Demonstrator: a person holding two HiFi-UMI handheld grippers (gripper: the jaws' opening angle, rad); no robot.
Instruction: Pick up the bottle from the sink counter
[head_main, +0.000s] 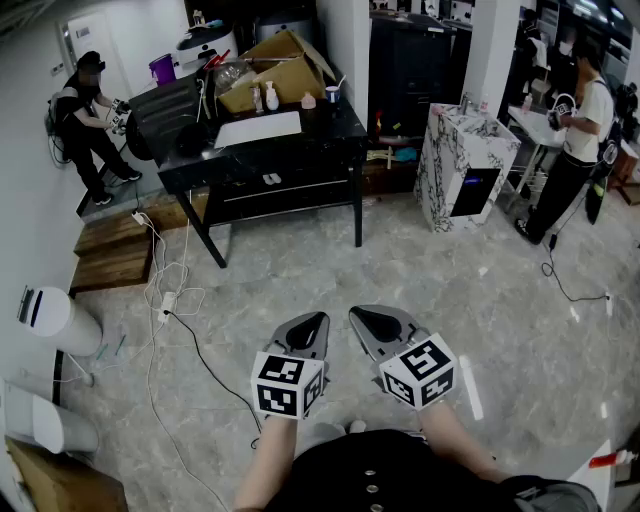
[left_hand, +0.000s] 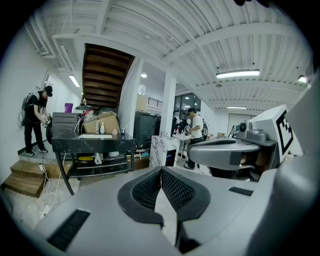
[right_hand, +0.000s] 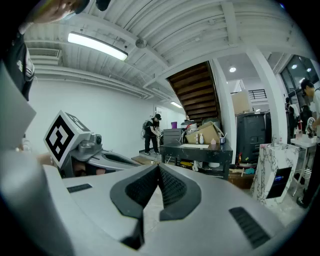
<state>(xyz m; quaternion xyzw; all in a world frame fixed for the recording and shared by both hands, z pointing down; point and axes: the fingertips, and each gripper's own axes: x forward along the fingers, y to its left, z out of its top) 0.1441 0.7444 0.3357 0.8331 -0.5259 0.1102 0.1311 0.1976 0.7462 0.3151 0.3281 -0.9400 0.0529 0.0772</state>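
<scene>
Low above the pale grey tiled floor (head_main: 500, 300), side by side and close to the body: left tongs (left_hand: 161, 170) and right tongs (right_hand: 158, 165), grey shells carrying black-and-white marker cubes. Both pinched fully together, ribbed black pads meeting tip to tip, nothing gripped in either. Both aimed slightly downward toward the far side of the room.

Well apart from both, across open floor: black glossy long-legged surface (head_main: 320, 140). Standing upright on its top, toward the back: small white pump bottle (head_main: 271, 96), untouched, just beside a second slim bottle (head_main: 257, 98) and in front of an open brown cardboard box (head_main: 285, 65). Further right along the same top, a blue cup (head_main: 332, 94). Just in front of the bottles, a flat white rectangular panel (head_main: 258, 128).

Right of the surface, a white marble-patterned pedestal (head_main: 465, 150). Left of it, low wooden steps (head_main: 112, 250) and loose white cables (head_main: 165, 290) trailing over the floor. At far left, a person in dark clothes (head_main: 85, 120); at far right, a person in a light shirt (head_main: 575, 140).
</scene>
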